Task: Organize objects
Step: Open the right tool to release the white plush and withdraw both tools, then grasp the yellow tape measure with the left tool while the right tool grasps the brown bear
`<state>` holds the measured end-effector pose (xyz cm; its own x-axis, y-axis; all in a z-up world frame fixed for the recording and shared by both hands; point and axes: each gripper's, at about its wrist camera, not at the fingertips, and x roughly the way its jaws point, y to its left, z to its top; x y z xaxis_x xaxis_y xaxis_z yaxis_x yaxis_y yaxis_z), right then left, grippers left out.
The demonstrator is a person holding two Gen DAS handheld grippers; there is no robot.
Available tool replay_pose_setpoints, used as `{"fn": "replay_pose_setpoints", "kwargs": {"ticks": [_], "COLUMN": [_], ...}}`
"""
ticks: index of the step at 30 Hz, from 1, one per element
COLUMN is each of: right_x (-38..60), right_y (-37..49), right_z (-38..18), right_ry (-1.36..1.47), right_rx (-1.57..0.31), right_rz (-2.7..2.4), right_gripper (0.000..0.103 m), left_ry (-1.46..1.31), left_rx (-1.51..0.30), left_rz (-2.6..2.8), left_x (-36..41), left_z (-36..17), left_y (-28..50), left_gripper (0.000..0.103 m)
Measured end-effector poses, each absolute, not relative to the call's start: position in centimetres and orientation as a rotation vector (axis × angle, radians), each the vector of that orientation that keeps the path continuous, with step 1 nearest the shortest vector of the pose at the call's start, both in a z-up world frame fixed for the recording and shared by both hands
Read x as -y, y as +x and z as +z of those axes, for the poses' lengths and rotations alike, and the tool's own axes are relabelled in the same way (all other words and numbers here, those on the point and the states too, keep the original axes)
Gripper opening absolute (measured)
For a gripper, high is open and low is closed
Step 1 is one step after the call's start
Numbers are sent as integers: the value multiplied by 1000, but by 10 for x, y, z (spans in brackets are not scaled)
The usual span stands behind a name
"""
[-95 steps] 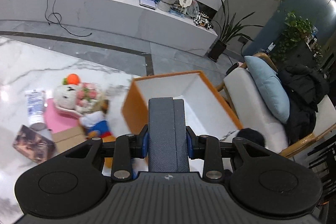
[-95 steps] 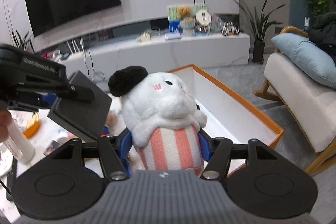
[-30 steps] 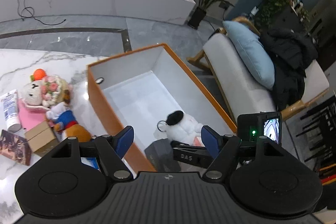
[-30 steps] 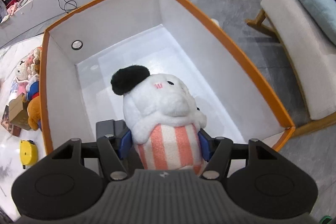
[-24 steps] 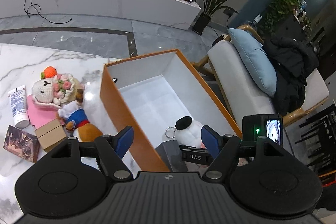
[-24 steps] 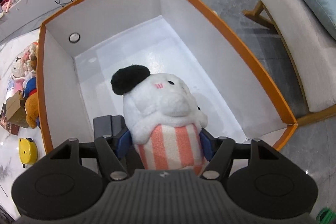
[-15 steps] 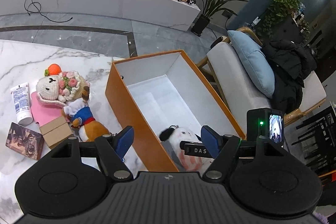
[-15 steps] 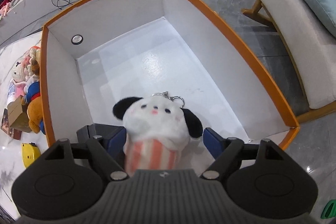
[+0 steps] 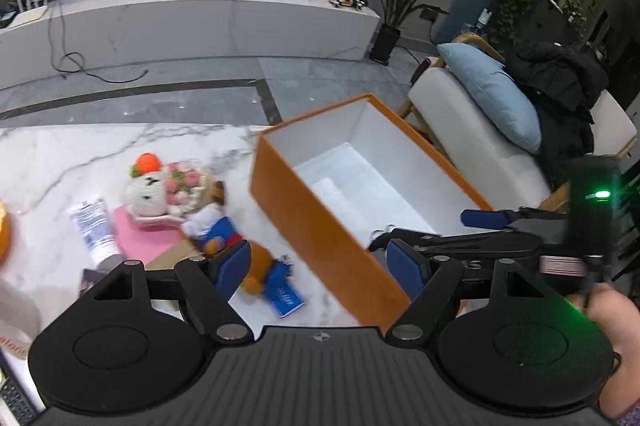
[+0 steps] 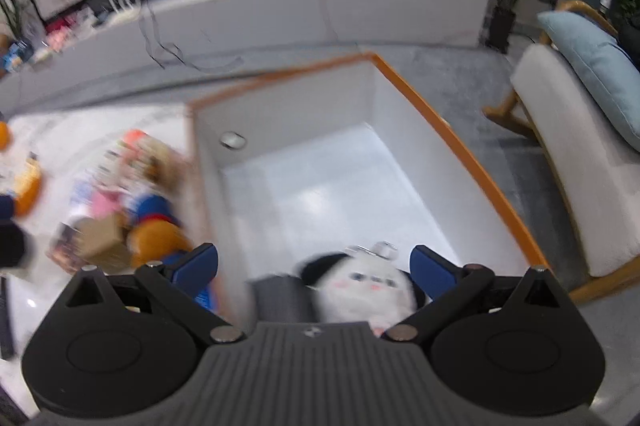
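An orange box (image 9: 320, 226) with a white inside stands on the marble table; it also shows in the right wrist view (image 10: 472, 162). A white panda plush (image 10: 362, 288) and a dark grey wallet (image 10: 280, 300) lie in its near end. My right gripper (image 10: 314, 266) is open and empty just above them; it also shows over the box in the left wrist view (image 9: 436, 238). My left gripper (image 9: 318, 262) is open and empty above the box's left wall. A white bunny plush (image 9: 160, 188), a blue and orange duck plush (image 9: 224, 238) and a white tube (image 9: 94, 226) lie left of the box.
A pink pad (image 9: 140, 238), a cardboard box (image 9: 176, 256) and a blue packet (image 9: 286, 296) lie by the plush toys. A white chair with a blue cushion (image 9: 492, 94) stands right of the box. A long white counter (image 9: 192, 22) runs behind.
My right gripper opened and let the panda plush drop into the box, then lifted and tilted up. My left gripper, which had earlier let go of the grey wallet, drew back left.
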<state>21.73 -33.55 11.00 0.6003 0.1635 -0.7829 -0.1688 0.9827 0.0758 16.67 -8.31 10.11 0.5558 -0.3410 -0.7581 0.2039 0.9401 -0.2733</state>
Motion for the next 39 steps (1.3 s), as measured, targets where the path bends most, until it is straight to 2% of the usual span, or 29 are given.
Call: {"fn": "replay_pose_setpoints", "kwargs": {"ticks": [9, 25, 35, 39], "right_x": [265, 198, 165, 158], "right_y": [177, 235, 257, 262], "right_z": [114, 55, 30, 26], "right_ry": [33, -155, -428, -457], "right_rx": [-763, -905, -890, -897], "right_rz": [295, 408, 457, 460], "right_gripper": [102, 102, 102, 102], "left_ry": [-78, -134, -117, -130], "left_rx": [-921, -1093, -1155, -1162], "left_rz": [-257, -153, -53, -39], "left_x": [34, 8, 30, 35], "left_z": [77, -24, -54, -57], "left_y": [140, 144, 163, 165], "left_gripper": [89, 88, 88, 88]}}
